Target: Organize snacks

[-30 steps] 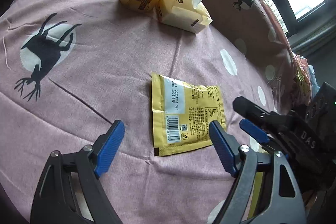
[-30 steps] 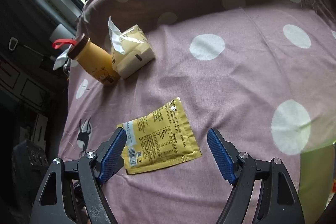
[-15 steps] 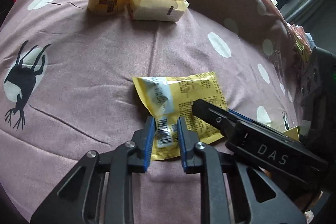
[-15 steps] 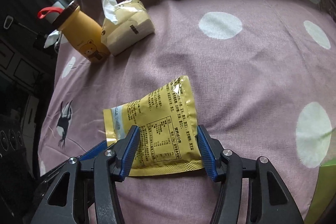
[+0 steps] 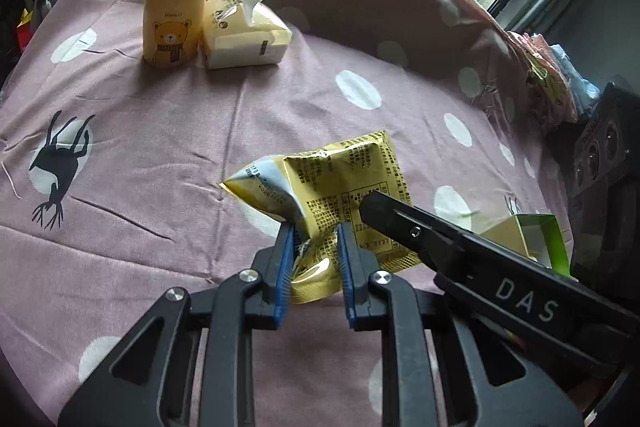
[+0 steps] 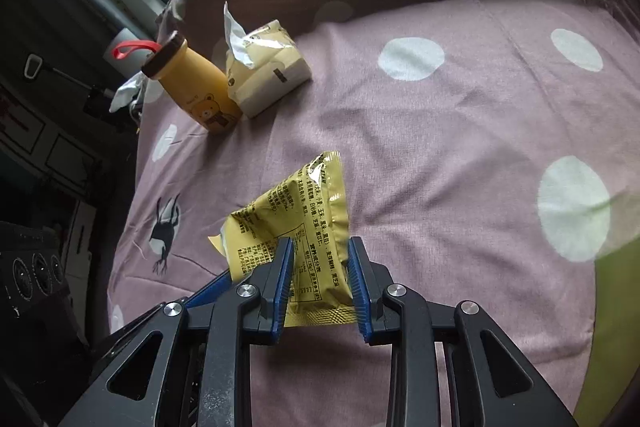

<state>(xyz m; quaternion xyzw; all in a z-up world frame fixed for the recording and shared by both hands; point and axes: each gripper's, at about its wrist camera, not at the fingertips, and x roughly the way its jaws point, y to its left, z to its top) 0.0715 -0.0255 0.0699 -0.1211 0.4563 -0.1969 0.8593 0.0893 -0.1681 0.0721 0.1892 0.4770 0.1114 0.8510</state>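
Both sets of fingers, left (image 5: 314, 259) and right (image 6: 320, 279), pinch my crumpled packet (image 5: 344, 183) near one edge, so pulling apart could tear it.

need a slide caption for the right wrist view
Right gripper, jaws just closing, pinches the yellow snack packet above the spotted purple cloth.
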